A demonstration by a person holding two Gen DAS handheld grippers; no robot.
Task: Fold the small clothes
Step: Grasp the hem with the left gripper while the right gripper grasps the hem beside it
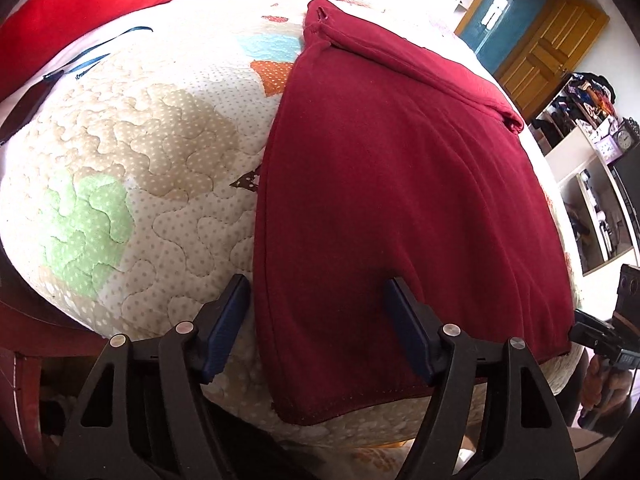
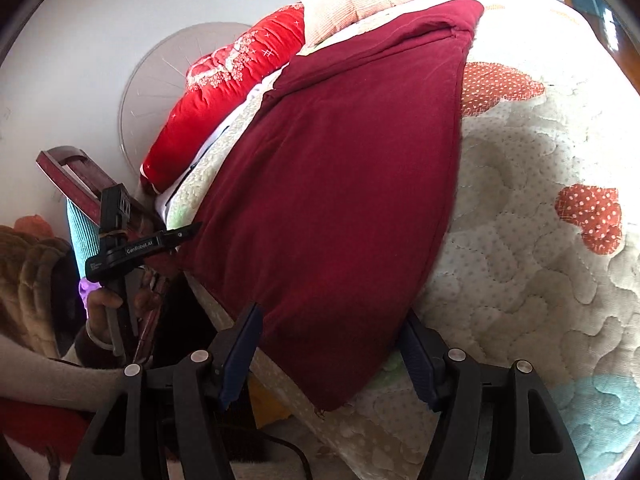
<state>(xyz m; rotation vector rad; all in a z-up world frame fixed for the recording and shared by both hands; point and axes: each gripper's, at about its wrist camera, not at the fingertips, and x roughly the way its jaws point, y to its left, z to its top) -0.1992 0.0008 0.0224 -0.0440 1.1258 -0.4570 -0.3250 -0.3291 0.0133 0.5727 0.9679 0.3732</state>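
On the quilt (image 1: 140,152), a maroon garment (image 1: 400,208); both tools spread, left tool (image 1: 316,322) side-on only from the right wrist.

Bed w/ patchwork quilt (image 1: 160,184) fills both views. Dark red garment (image 1: 400,208) lies flat on it, center-right in left wrist view. Red pillow (image 1: 132,4) upper left, cream pillow (image 2: 360,4) top center, blue strap (image 1: 96,56) upper left.

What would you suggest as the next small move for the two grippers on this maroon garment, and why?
Probably ease both forward and close on the near hem. The left gripper and right gripper are open, each straddling a near corner of the maroon garment, which lies flat on the quilted bedspread, far end already folded.
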